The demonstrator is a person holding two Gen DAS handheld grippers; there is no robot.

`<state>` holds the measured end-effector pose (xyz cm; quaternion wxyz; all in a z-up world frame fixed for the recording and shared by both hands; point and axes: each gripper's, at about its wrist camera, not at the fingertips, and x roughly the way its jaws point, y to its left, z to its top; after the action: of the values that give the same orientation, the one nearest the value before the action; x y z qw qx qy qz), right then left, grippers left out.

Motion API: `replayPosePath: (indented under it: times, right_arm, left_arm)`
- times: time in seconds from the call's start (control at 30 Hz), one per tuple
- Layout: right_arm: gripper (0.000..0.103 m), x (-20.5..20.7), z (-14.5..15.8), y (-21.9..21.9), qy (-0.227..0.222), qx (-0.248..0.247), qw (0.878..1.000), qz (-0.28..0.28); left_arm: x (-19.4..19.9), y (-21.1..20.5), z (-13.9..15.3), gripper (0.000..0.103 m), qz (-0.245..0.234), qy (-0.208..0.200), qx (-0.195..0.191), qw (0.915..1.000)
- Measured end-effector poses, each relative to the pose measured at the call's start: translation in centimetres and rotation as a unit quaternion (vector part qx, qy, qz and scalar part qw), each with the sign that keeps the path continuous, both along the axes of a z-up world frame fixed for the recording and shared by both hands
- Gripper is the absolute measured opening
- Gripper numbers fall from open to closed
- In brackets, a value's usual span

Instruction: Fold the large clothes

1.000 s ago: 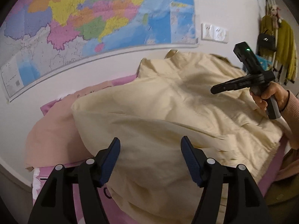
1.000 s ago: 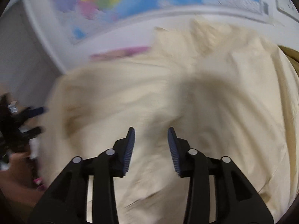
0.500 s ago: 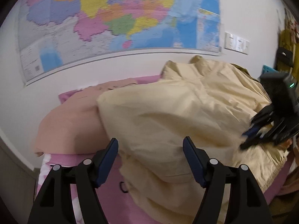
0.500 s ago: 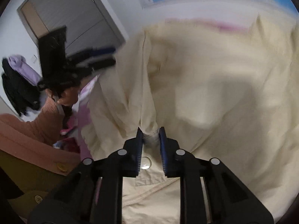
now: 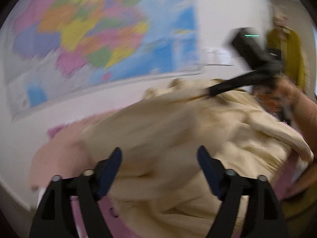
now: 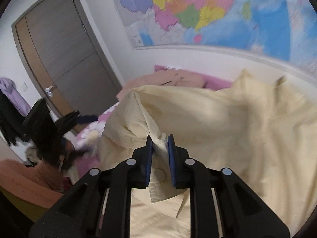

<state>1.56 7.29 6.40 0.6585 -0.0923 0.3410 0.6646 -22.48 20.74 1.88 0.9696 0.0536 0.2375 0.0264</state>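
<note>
Lettering on the map [image 6: 198,10] blurs beyond reading. Right gripper [image 6: 160,152] pinches the coat [image 6: 227,129] hem; left gripper [image 5: 159,170] gapes wide over it.

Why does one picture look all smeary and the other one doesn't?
Left wrist view: motion blur smears the wall map and cream garment. Right wrist view: sharper, the right gripper pinching the garment crisply; only its map's right side is soft; both bend from fisheye.
</note>
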Motion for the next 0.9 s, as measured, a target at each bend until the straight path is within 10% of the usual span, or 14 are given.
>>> replayPosePath:
  times: [0.17, 0.23, 0.37, 0.53, 0.7, 0.8, 0.9]
  right_arm:
    - [0.015, -2.7, -1.9, 5.3, 0.053, 0.009, 0.998, 0.04]
    - [0.016, -3.7, -2.1, 6.8, 0.061, 0.008, 0.997, 0.049]
    - [0.042, -4.5, -2.6, 7.6, 0.068, -0.002, 0.997, 0.043]
    - [0.051, -2.0, -2.5, 1.3, 0.065, 0.033, 0.997, -0.014]
    - [0.062, 1.2, -4.0, -10.6, 0.027, 0.025, 0.987, -0.153]
    - [0.064, 2.3, -5.4, -18.8, 0.001, 0.003, 0.964, -0.265]
    - [0.07, 2.1, -6.8, -24.9, -0.016, -0.023, 0.938, -0.345]
  left_arm:
    - [2.2, -3.5, -2.9, 0.084, 0.068, 0.044, 0.147, 0.9858]
    - [2.8, -1.9, -4.0, 0.07, 0.123, 0.068, 0.155, 0.9778]
    - [1.0, 5.4, -4.1, 0.021, 0.223, 0.077, 0.019, 0.9716]
    - [-3.9, 13.8, -5.7, 0.018, 0.307, 0.074, -0.179, 0.932]
    - [-6.8, 16.9, -8.4, 0.032, 0.347, 0.094, -0.256, 0.8975]
    - [-7.5, 15.5, -7.6, 0.051, 0.355, 0.092, -0.216, 0.9048]
    - [-8.4, 13.6, -5.2, 0.052, 0.299, 0.047, -0.208, 0.9302]
